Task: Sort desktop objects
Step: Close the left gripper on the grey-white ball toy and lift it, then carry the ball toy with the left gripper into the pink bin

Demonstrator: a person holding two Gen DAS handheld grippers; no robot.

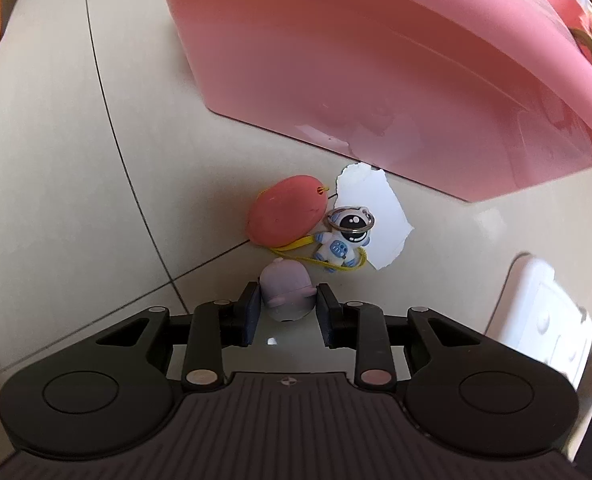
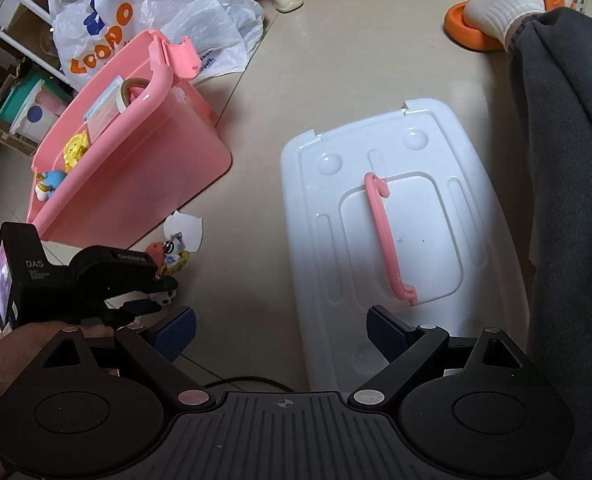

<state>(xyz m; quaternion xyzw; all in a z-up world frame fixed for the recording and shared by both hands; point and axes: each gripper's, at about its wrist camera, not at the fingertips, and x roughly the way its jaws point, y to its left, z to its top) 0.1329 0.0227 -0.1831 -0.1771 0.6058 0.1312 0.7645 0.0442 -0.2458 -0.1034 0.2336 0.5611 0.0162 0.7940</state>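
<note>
Purple toy [image 1: 287,295] betw. pads of steeply down-pointing left hand-held gripper [image 1: 288,312].

You have one pink bin [image 2: 144,168], one white lid [image 2: 396,216] with one pink handle [image 2: 384,236], and two plastic bags [image 2: 156,12]. By the bin lie three small toys [image 1: 286,296] and one paper scrap [image 1: 372,216].

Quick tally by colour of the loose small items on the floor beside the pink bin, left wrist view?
Pink-red: 1, the oval toy
Lilac: 1, the small figure between the left gripper fingers
White and blue: 1, the astronaut keychain
White: 1, the paper scrap
Total: 4
</note>
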